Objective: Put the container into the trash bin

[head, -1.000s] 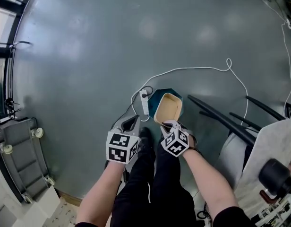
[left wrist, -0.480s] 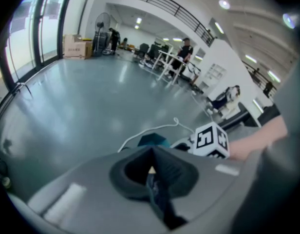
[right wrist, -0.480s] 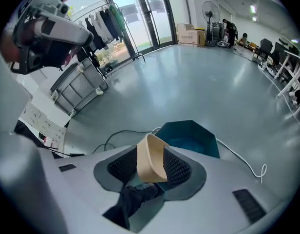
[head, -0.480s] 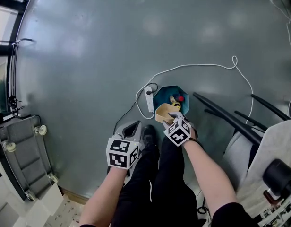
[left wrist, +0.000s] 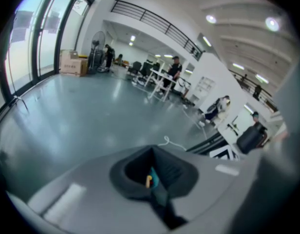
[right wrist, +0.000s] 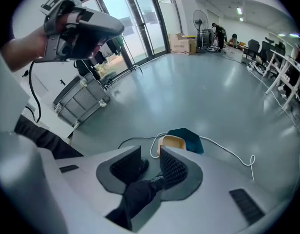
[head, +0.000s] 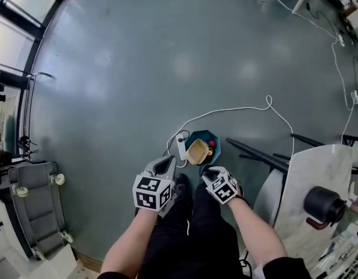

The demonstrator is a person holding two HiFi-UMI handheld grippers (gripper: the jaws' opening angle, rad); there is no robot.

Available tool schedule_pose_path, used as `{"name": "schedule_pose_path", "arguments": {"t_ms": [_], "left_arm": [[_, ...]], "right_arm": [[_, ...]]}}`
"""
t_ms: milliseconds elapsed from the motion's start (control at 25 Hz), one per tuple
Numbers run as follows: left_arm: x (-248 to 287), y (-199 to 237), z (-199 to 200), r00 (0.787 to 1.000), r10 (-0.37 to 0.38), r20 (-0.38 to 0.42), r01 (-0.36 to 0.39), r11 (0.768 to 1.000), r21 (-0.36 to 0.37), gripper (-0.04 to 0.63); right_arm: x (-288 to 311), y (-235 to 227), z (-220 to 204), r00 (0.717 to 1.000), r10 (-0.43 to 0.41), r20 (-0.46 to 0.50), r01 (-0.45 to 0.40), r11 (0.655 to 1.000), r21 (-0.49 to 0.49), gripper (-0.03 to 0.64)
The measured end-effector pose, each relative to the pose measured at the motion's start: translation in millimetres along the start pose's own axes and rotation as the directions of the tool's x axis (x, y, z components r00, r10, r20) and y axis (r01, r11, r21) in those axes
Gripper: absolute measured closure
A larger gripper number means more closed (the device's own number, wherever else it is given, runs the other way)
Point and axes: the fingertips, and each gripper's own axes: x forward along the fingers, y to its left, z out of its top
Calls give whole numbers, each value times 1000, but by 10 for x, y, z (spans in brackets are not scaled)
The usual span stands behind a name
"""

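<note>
The right gripper point(right wrist: 150, 155) has its jaws apart and closing, with nothing between the pads; only the person's dark trouser leg and shoe point(right wrist: 135, 167) show through the gap. It hangs above the floor, pointing steeply down, clear of the load. The left gripper point(left wrist: 152, 179) has its jaws drawn together to a bare sliver and carries nothing (it has no part in the job and is held at the side, I judge, only to keep out of the way).

In the head view, the tan container point(head: 197, 151) lies in the mouth of the teal trash bin point(head: 211, 153), at about twelve o'clock from the right gripper point(head: 209, 172) and well below it. It fills the bin's eight o'clock side, and something red point(head: 212, 143) shows inside at one o'clock. Whether it sits fully down or rests on the rim I cannot tell, but the task looks as good as done.

The edges are close. A white power strip point(head: 181, 147) sits just beside the bin at nine o'clock, and its cable point(head: 249, 108) loops off from twelve to two. Black bars point(head: 254, 153) run away at three o'clock towards a white table point(head: 318, 179). From nine round to twelve the grey floor point(head: 121, 74) is open, the free way for lifting off.
</note>
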Motion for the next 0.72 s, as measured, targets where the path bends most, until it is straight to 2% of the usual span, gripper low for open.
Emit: {"name": "schedule_pose_path", "arguments": {"t_ms": [240, 400, 600, 720], "left_arm": [[-450, -87, 359, 998, -27, 52, 27, 1000, 0, 586], [-606, -128, 421, 997, -47, 65, 46, 999, 25, 586], [-726, -85, 472, 996, -50, 68, 46, 997, 62, 586], [-801, -99, 626, 994, -49, 98, 42, 997, 69, 586]], "right_arm": [[-819, 301, 395, 992, -16, 122, 4, 996, 92, 518], [-1347, 423, 516, 978, -58, 201, 24, 986, 164, 531], [-1869, 422, 576, 957, -137, 255, 86, 975, 203, 546], [-2170, 308, 691, 931, -199, 306, 134, 966, 222, 555]]}}
